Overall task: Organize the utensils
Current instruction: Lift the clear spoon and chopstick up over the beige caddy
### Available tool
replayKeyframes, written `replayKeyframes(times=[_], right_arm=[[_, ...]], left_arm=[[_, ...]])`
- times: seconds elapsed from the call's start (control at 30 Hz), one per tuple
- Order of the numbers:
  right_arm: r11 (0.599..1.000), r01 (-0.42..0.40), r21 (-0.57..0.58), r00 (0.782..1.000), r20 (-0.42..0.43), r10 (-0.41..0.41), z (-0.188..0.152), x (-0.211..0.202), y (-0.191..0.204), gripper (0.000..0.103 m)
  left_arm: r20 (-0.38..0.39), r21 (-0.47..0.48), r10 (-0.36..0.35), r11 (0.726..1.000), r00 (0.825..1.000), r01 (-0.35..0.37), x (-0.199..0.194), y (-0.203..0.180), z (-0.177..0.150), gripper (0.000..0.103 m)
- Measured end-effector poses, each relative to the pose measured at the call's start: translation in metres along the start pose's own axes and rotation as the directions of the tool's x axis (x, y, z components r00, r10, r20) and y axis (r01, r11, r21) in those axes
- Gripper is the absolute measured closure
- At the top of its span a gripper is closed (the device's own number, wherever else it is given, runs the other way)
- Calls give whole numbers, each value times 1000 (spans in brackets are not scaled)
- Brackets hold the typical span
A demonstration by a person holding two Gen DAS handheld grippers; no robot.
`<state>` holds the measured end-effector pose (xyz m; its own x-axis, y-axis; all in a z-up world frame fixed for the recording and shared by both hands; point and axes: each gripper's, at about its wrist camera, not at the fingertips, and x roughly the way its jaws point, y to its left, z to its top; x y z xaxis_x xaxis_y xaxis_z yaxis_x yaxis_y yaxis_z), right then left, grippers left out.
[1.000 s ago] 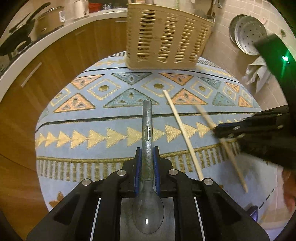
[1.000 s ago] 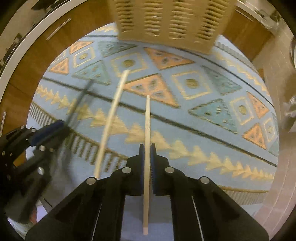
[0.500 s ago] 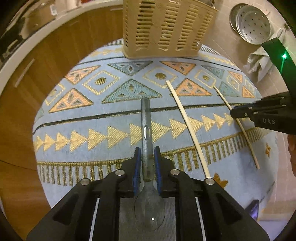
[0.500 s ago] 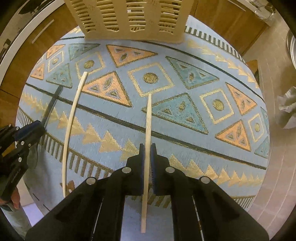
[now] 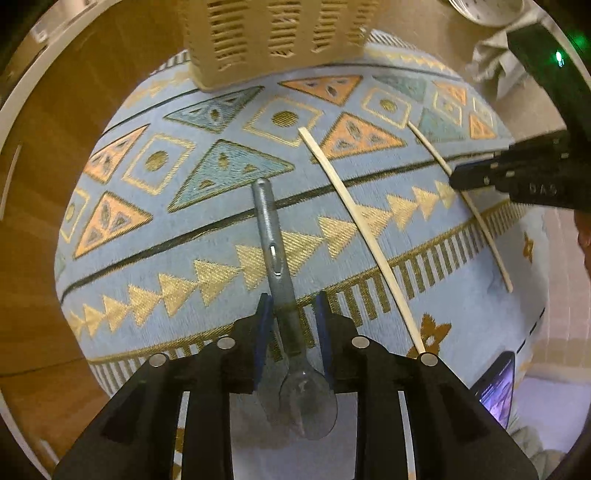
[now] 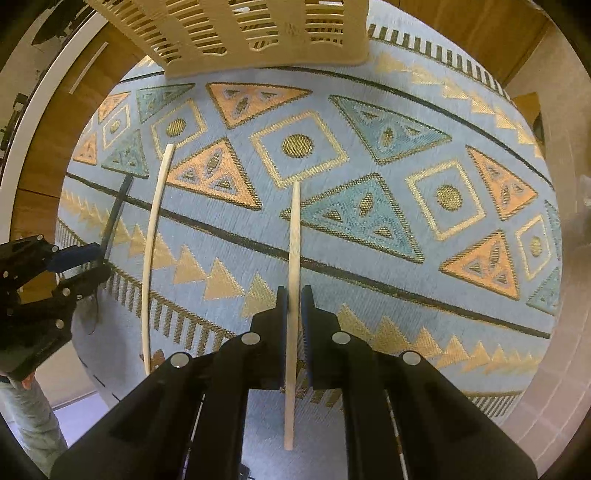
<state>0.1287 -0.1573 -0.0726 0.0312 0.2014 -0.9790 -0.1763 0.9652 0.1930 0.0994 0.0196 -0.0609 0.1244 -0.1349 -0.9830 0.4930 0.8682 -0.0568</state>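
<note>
A grey metal spoon (image 5: 271, 236) lies on the patterned blue mat (image 5: 184, 258), bowl toward me. My left gripper (image 5: 293, 306) straddles its handle. Its jaws are opening, and a gap shows on each side of the handle. In the right wrist view this gripper (image 6: 88, 264) sits at the left edge, with the spoon handle (image 6: 118, 210) poking out. My right gripper (image 6: 294, 295) is shut on a pale wooden chopstick (image 6: 295, 240) close above the mat; it (image 5: 456, 179) also shows at the right of the left wrist view. A second chopstick (image 6: 151, 258) (image 5: 362, 236) lies loose between the two grippers.
A beige slotted plastic basket (image 5: 277, 37) (image 6: 258, 29) stands at the mat's far edge. A phone (image 5: 495, 391) lies at the near right. A crumpled cloth (image 5: 491, 62) lies on the tiled floor. Wooden cabinets (image 5: 92, 74) curve round the left. A person's leg (image 6: 26, 417) shows at the bottom left.
My left jaws have spread off the spoon handle, and the spoon now lies slanted in the view. Both grippers have shifted across the mat; the right keeps its chopstick.
</note>
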Motion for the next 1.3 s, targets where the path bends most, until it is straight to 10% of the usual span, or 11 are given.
replayKeyframes(times=[0.23, 0.47, 0.63, 0.73, 0.87, 1.13, 1.3], right_arm=[[996, 73, -43, 996, 49, -71, -8, 0, 17, 97], [985, 79, -156, 985, 164, -53, -27, -8, 27, 98], [983, 24, -181, 949, 313, 34, -45, -37, 22, 98], [976, -77, -204, 904, 399, 155, -55, -60, 18, 98], [946, -169, -276, 776, 555, 300, -64, -95, 23, 98], [932, -270, -244, 553, 753, 357, -30, -167, 11, 98], [936, -316, -155, 471, 831, 296, 12, -195, -2, 98]], left_arm=[[13, 44, 109, 993, 994, -110, 4, -17, 2, 92], [121, -52, 7, 999, 993, -1, -4, 12, -12, 93], [286, -97, -48, 992, 957, 79, -32, 20, -21, 93], [424, -84, -89, 987, 901, 137, -67, 19, -26, 93], [600, -58, -115, 981, 791, 186, -111, 16, -21, 93], [802, -61, -56, 983, 595, 175, -166, 1, 26, 93], [882, -91, -7, 978, 472, 186, -185, 1, 58, 93]])
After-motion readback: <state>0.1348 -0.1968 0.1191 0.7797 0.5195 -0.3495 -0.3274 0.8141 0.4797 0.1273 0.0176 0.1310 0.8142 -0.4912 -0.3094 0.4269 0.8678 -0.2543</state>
